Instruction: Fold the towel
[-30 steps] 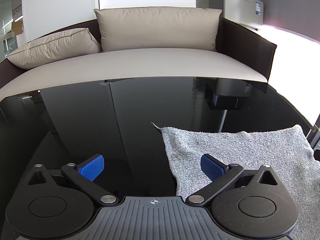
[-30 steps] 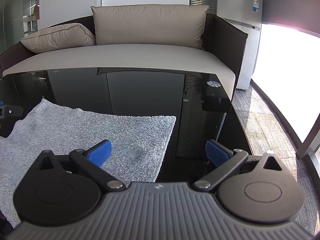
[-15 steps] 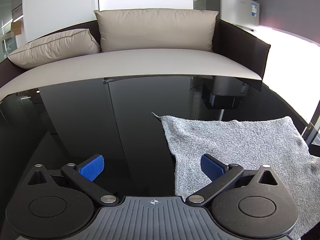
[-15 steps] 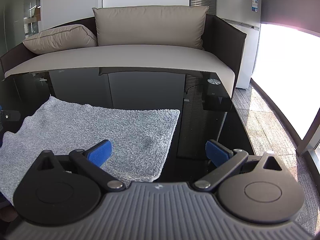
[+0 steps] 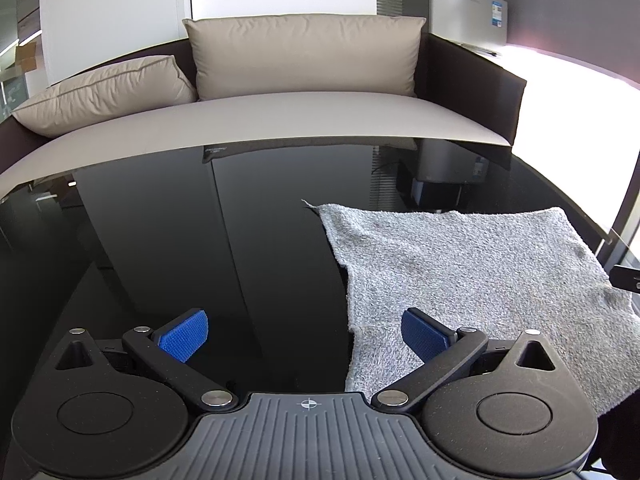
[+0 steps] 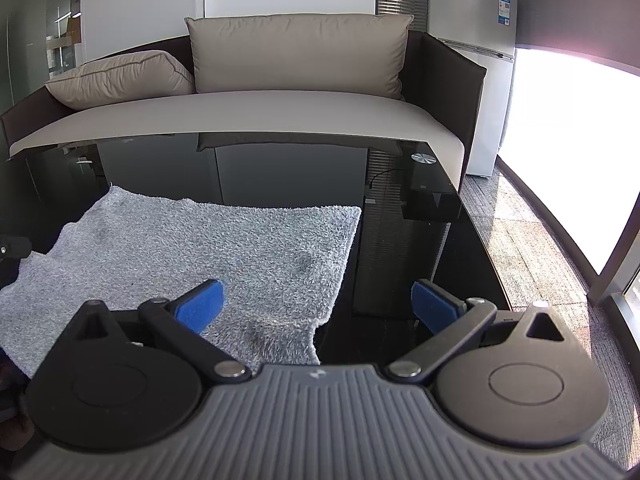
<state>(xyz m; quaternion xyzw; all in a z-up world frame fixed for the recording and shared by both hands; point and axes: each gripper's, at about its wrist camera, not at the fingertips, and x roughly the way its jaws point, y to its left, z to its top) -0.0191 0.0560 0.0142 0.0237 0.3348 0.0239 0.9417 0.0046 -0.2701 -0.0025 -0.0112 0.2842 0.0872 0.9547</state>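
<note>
A grey terry towel (image 5: 460, 272) lies spread flat on a glossy black table (image 5: 200, 240). In the left wrist view it fills the right half; my left gripper (image 5: 306, 334) stands open at its near left edge, with the right blue pad over the cloth and the left pad over bare table. In the right wrist view the towel (image 6: 208, 252) covers the left half. My right gripper (image 6: 318, 304) is open at the towel's near right corner, its left pad above the cloth and its right pad above the table. Nothing is held between either pair of fingers.
A beige sofa (image 5: 280, 120) with two cushions runs along the table's far edge. A silver fridge (image 6: 472, 40) stands at the back right. The table's right edge (image 6: 484, 248) drops to carpet floor. The other gripper's tip shows at the right border (image 5: 626, 278).
Both grippers have drawn back and lower toward the towel's near edge, so the towel sits farther ahead in each view and its near corners show. Both stay open.
</note>
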